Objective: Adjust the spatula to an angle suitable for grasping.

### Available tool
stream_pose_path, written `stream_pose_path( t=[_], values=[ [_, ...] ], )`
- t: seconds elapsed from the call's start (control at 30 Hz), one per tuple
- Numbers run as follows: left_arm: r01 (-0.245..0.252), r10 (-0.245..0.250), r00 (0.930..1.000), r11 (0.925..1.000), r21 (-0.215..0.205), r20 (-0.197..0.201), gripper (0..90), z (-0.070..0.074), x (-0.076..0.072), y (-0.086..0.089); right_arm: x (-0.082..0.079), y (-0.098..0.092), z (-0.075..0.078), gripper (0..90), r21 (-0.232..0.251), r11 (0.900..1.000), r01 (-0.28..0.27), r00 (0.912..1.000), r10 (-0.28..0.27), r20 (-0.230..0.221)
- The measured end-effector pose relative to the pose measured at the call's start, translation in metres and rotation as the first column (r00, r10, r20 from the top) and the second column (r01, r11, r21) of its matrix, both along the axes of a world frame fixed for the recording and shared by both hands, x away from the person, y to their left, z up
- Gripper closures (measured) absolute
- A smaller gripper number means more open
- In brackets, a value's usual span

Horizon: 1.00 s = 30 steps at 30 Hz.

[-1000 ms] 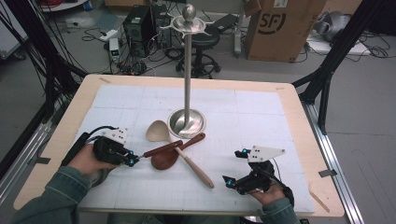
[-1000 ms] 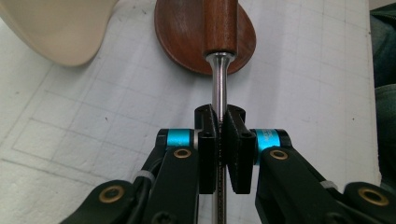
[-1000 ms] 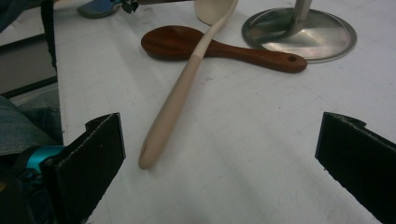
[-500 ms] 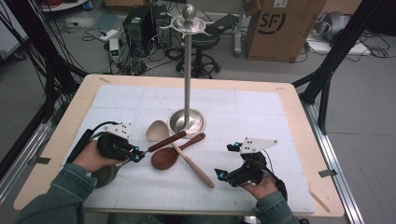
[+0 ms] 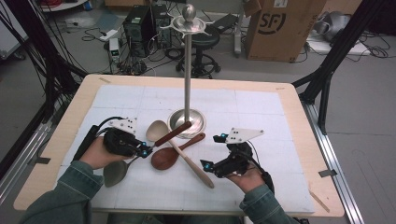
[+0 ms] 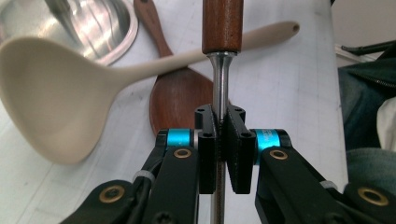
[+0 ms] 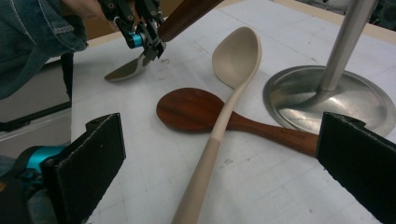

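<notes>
steel shaft of the ladle (image 6: pixel 219 88) was clamped between the left gripper (image 6: pixel 223 140) pads, wood handle ahead of the fingertips, bowl behind them at table level. versus a second earlier, left gripper had come up and toward the stand base (image 5: pixel 187 122), handle end now over it. right gripper (image 5: pixel 211 150) had shifted in toward the spoons, jaws wide apart, nothing held; cream spoon (image 7: pixel 219 116) and dark wooden spoon (image 7: pixel 196 109) lay crossed just ahead of them, unmoved.

L gripper (image 5: pixel 145 151) fingers clamped; R gripper (image 5: pixel 211 151) fingers wide apart.
</notes>
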<state>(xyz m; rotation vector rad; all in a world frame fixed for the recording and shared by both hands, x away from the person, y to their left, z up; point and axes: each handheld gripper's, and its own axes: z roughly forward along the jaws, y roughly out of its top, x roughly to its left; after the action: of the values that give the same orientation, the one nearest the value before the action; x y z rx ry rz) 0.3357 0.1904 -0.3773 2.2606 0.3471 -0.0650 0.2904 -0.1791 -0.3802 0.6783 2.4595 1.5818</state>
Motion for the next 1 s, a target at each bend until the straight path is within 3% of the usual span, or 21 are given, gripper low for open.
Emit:
stream_pose_path(
  t=[0.2,0.27,0.43,0.53,0.7,1.0],
  values=[
    [0.006,-0.006,1.0,1.0,-0.005,-0.002,84.0,0.002,0.001,-0.007,0.005,0.01,0.004,1.1,0.018,1.0,-0.005,1.0,0.005,0.006],
    [0.007,-0.007,1.0,1.0,-0.006,-0.003,84.1,0.004,0.001,-0.009,0.005,0.013,0.006,7.1,0.028,1.0,-0.005,1.0,0.005,0.005],
    [0.012,-0.013,0.9999,0.9994,-0.034,-0.008,84.0,0.009,0.0,-0.013,0.008,0.02,0.009,7.3,0.049,0.999,-0.011,0.9999,0.011,-0.001],
    [0.014,-0.014,0.9999,0.9991,-0.04,-0.004,84.0,0.012,0.0,-0.017,0.01,0.025,0.013,16.9,0.063,0.998,-0.019,0.9998,0.019,-0.002],
    [0.01,-0.01,0.9999,0.9989,-0.047,0.007,84.0,0.017,-0.001,-0.023,0.012,0.033,0.017,18.3,0.081,0.997,-0.019,0.9998,0.02,-0.003],
    [0.016,-0.016,0.9998,0.9983,-0.057,0.009,84.0,0.019,-0.001,-0.032,0.016,0.047,0.027,29.7,0.109,0.993,-0.045,0.9989,0.046,-0.008]
  ],
)
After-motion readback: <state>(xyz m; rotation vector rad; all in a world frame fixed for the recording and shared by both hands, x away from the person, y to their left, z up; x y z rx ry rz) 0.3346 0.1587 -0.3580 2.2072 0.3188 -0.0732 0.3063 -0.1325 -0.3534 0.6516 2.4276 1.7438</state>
